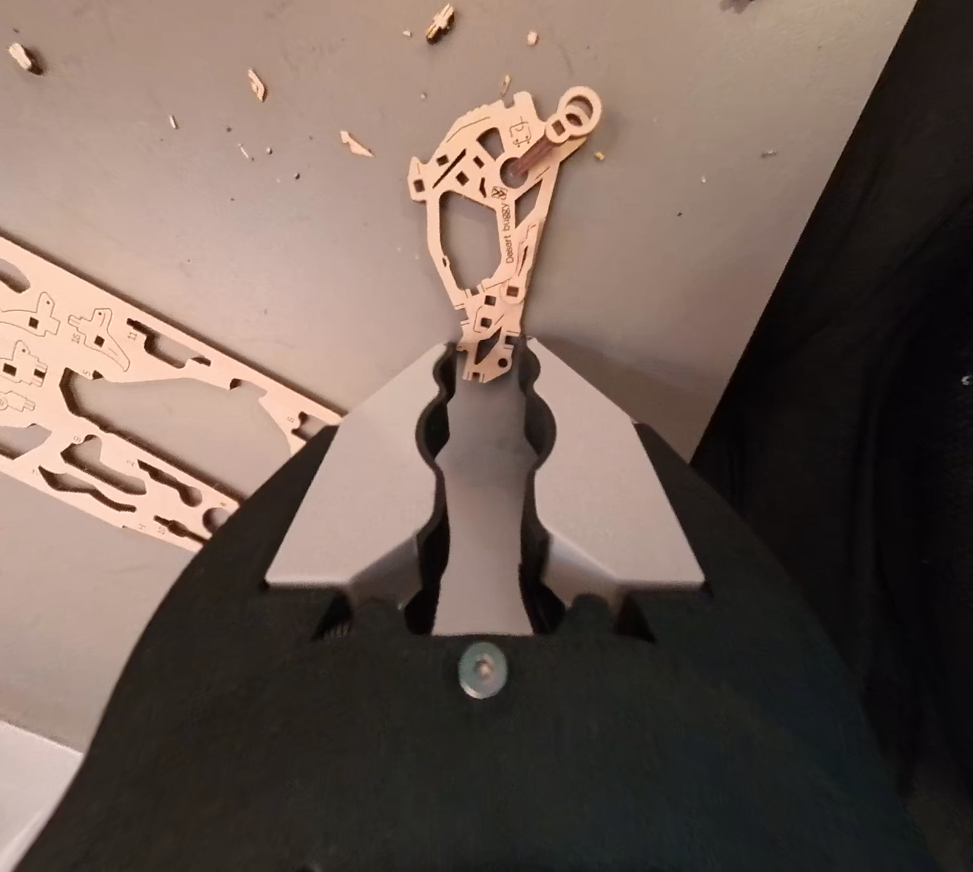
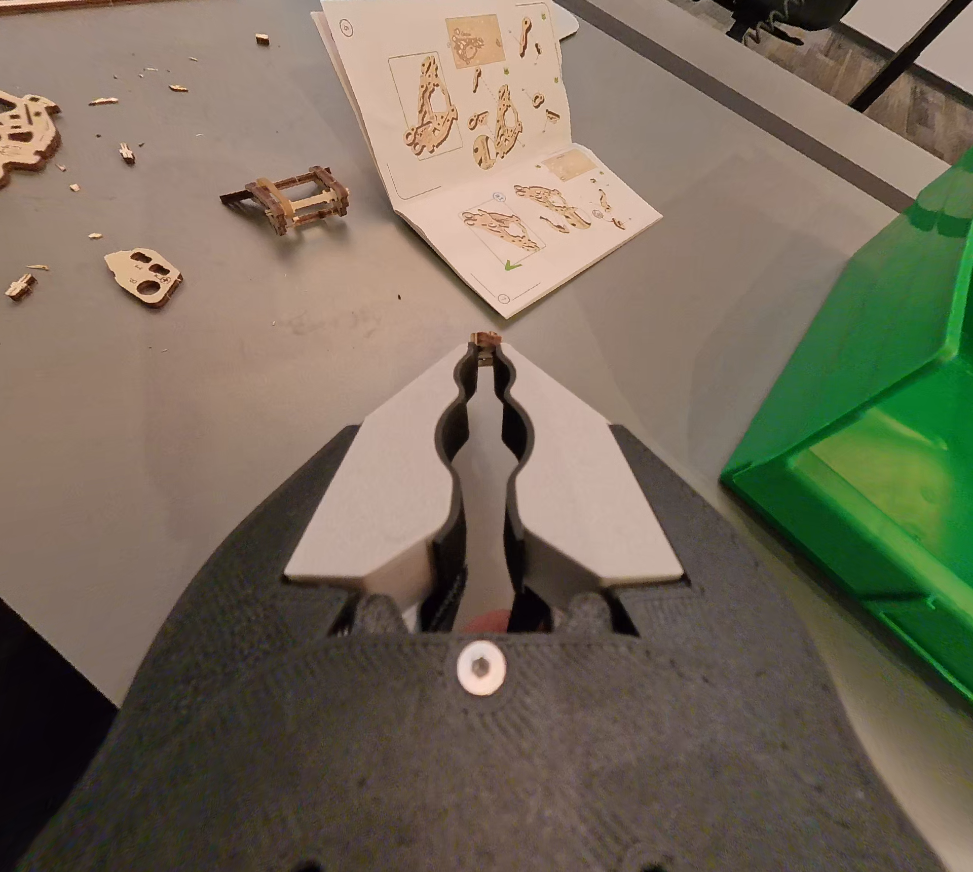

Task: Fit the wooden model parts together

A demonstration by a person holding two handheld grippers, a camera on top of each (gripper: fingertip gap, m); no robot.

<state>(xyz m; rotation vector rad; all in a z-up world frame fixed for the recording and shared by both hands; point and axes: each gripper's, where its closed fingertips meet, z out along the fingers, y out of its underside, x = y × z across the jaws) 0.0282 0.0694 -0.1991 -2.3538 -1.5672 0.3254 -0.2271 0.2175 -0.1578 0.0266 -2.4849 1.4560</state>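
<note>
In the left wrist view a flat wooden frame piece with many cut-outs lies along the grey table. A keyhole-shaped wooden link on a short peg sits at its far end. My left gripper is shut across the near, narrow end of the frame, both pads against its edges. In the right wrist view my right gripper is shut on a small wooden connector, which sticks out just past the fingertips and is held above the table.
A punched-out wooden sheet lies left of the left gripper, with chips and small connectors beyond. The right view shows an open instruction booklet, a small built sub-assembly, a loose panel and a green bin at right. Some 30 centimeters of space lies between my two pairs of fingers.
</note>
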